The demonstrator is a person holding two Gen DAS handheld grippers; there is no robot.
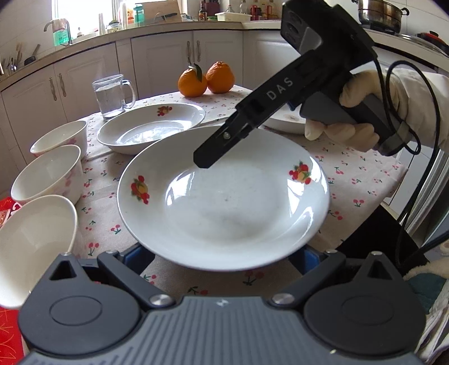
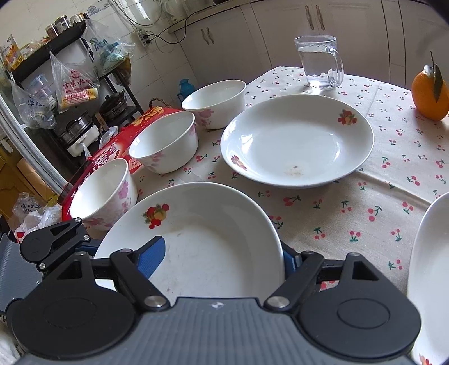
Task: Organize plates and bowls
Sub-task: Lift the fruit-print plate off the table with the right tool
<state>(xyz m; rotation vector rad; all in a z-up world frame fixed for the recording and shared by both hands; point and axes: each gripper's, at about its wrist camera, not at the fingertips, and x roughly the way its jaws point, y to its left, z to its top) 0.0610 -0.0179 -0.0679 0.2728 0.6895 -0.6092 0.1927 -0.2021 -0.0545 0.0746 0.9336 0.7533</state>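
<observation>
Nearby, bowls (image 2: 165, 141), glass mug (image 2: 320, 60), oranges (image 1: 206, 78).

A home kitchen: white cabinets (image 1: 157, 53), a sink tap (image 1: 57, 28), a steel pot (image 1: 383, 12) and a cherry-print tabletop (image 2: 350, 202).

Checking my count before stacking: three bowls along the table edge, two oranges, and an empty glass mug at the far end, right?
Not quite: the mug holds water, as the right wrist view shows. The three bowls and two oranges are right.
</observation>
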